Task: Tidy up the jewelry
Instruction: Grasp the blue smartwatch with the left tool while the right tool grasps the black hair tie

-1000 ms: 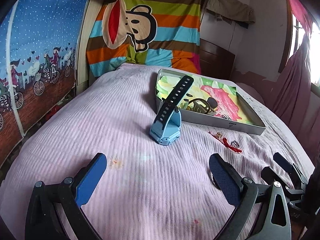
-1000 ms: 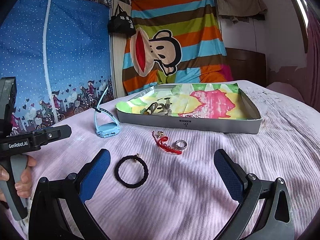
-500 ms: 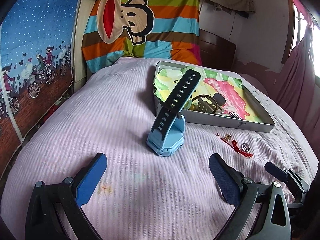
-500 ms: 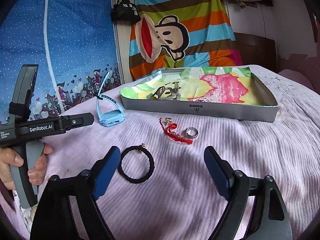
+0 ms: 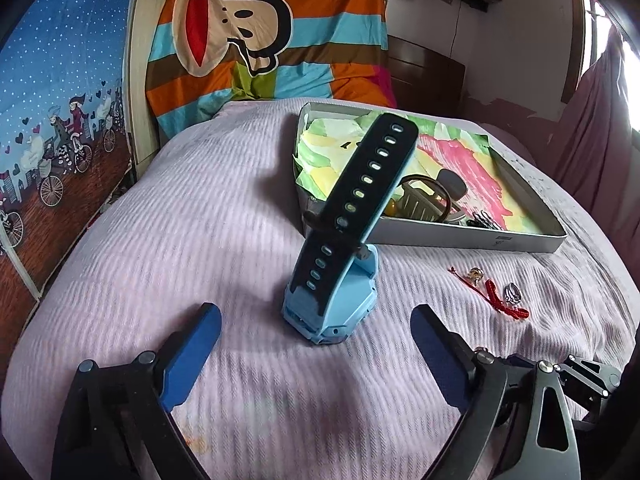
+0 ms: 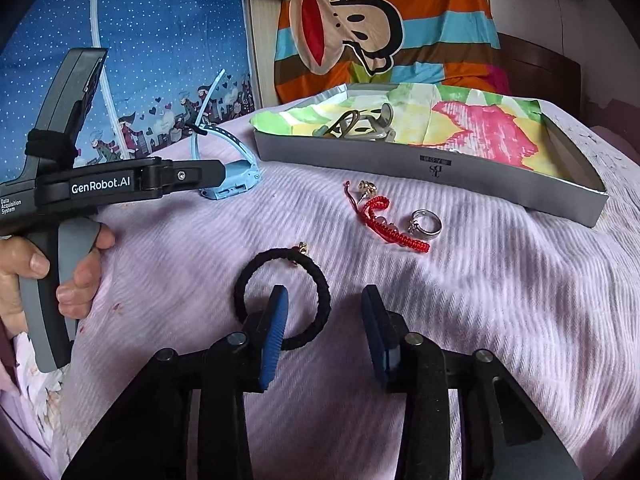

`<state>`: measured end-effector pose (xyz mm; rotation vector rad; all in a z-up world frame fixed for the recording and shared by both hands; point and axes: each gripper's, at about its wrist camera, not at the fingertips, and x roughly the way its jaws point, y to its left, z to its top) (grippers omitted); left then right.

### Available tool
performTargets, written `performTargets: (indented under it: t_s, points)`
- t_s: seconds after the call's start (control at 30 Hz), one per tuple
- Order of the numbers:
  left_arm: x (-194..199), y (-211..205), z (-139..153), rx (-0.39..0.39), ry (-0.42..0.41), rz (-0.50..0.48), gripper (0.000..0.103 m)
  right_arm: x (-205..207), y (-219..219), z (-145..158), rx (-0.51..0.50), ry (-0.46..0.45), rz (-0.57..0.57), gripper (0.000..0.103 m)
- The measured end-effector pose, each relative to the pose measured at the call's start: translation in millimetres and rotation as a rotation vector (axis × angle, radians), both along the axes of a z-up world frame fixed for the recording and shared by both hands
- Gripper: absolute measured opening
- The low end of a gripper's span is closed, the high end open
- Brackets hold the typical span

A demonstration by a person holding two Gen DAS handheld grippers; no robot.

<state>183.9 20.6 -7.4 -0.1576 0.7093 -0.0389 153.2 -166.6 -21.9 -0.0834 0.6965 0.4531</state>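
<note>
Right gripper [image 6: 322, 312] part-open straddling black hair tie's [image 6: 282, 294] near-right rim; left gripper [image 5: 316, 334] wide apart facing blue smartwatch [image 5: 334, 304]

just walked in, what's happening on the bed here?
A person with two handheld grippers is sorting jewelry into the grey box. The right gripper is down at the black hair tie, one finger inside the loop, jaws part open, nothing gripped. The left gripper is open, facing the blue watch. The red bracelet and silver ring lie loose on the bedspread.
</note>
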Motion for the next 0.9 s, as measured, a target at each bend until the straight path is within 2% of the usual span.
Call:
performTargets:
  t_s: [0.07, 0.17, 0.3, 0.37, 0.43, 0.53, 0.57, 0.9]
  points:
    - [4, -2, -2, 0.016, 0.01, -0.002, 0.092, 2, 0, -2, 0.003, 0.009, 0.002, 0.021]
    - [7, -6, -5, 0.046, 0.019, -0.003, 0.081, 5, -3, -2, 0.02, 0.003, -0.008, 0.008]
    - [7, -8, -6, 0.058, 0.024, -0.008, 0.061, 7, -8, -1, 0.052, -0.005, -0.029, 0.006]
    - [7, -8, -7, 0.054, 0.024, -0.006, 0.057, 8, -12, -1, 0.068, -0.007, -0.043, 0.005]
    - [7, -9, -7, 0.048, 0.024, -0.012, 0.048, 9, -14, -2, 0.083, -0.005, -0.053, 0.005]
    - [5, -10, -8, 0.051, 0.018, -0.008, 0.045, 10, -15, -3, 0.088, -0.001, -0.057, 0.005]
    - [5, -9, -8, 0.051, 0.017, -0.005, 0.041, 11, -14, -4, 0.085, -0.001, -0.058, 0.005]
    - [-1, -6, -8, 0.015, -0.002, -0.014, 0.039, 11, -13, -4, 0.079, -0.02, -0.073, 0.005]
